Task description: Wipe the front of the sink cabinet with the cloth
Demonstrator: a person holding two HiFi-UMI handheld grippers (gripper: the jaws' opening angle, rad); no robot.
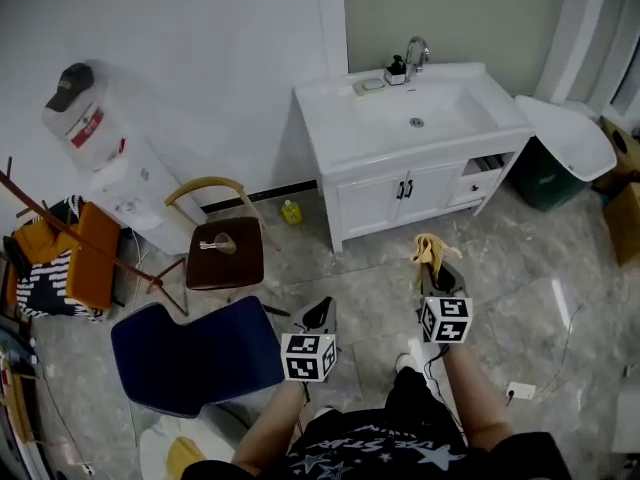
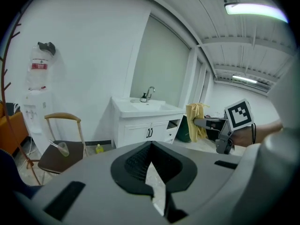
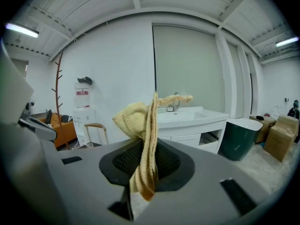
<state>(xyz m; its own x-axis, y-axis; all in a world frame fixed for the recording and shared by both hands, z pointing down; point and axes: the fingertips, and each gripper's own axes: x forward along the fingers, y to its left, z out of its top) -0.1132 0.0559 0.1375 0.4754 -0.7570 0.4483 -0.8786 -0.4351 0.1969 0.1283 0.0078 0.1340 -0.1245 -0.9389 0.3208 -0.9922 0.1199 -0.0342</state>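
The right claw [image 3: 149, 144] is clamping a folded yellow terry cloth [image 3: 140, 118], which is standing up out of its jaws, while the left claw [image 2: 151, 146] is sitting closed and empty. Both are hovering over open grey marble floor [image 1: 370, 278], well apart from the white two-door sink cabinet [image 1: 400, 196], with a brown wooden chair [image 1: 225, 251] standing off to the left.

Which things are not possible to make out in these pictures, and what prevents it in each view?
- Dirt on the sink cabinet front: too small in the head view. In the right gripper view the cloth covers part of it.
- Print on the yellow bottle on the floor: too small in the head view.
- Contents of the open compartment beside the doors: dark and too small in every view.
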